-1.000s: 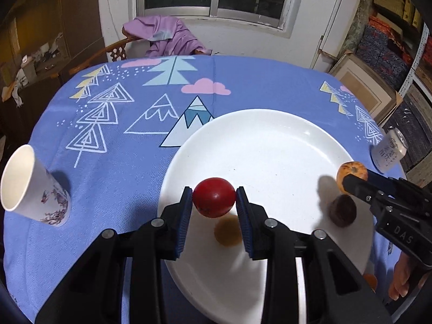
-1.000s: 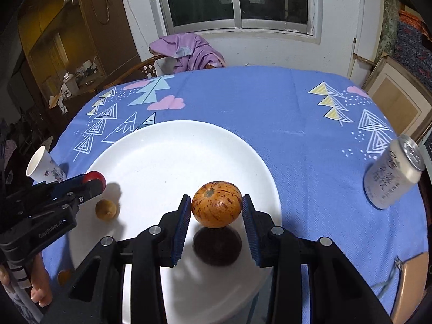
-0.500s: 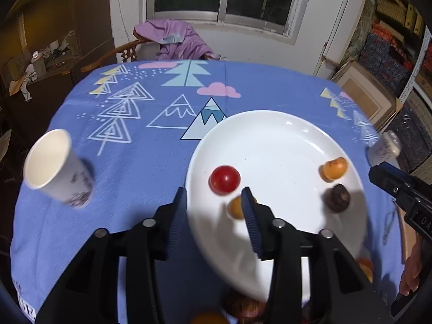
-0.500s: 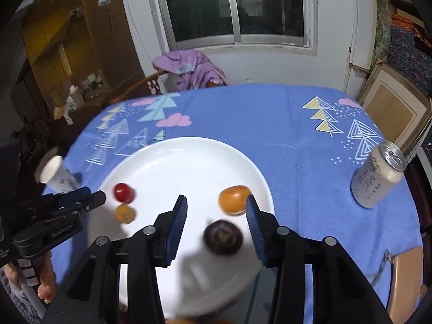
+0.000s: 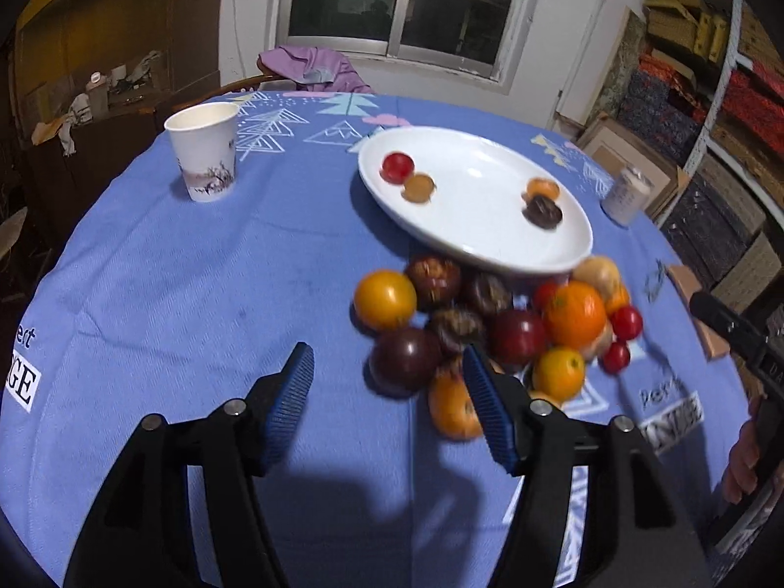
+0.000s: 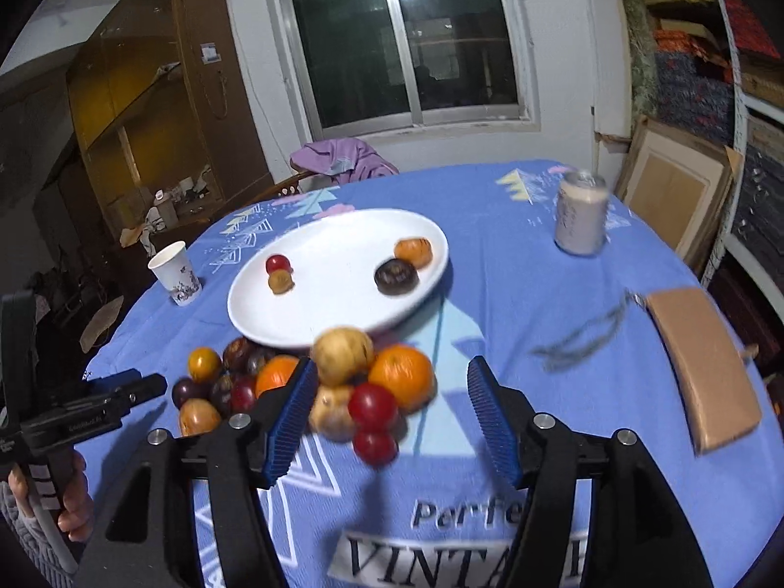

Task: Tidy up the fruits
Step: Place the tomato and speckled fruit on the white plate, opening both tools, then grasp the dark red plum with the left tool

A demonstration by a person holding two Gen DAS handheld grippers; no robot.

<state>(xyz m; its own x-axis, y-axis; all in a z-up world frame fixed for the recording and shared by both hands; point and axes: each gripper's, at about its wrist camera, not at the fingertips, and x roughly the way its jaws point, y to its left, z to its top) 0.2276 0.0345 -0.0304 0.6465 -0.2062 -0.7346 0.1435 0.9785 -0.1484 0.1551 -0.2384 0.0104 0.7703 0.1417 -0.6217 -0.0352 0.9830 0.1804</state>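
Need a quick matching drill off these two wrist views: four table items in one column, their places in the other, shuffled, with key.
Things:
1. paper cup
2. drink can
3. small red fruit
4. tan flat pouch

Places:
A. on the white plate
B. near right edge of the tablecloth
C. left of the plate
D. far right, beyond the pouch

Pairs: 1-C, 2-D, 3-A, 4-B

the room is lit from overhead, bright on the blue tablecloth (image 5: 206, 294) and white plate (image 6: 333, 313), while the window (image 6: 406, 44) is dark with one small lamp reflection. soft shadows fall toward the near edge of the counter under both tools. the fruit pile (image 5: 490, 328) is smeared by motion blur, and the fisheye bends and blackens the corners.
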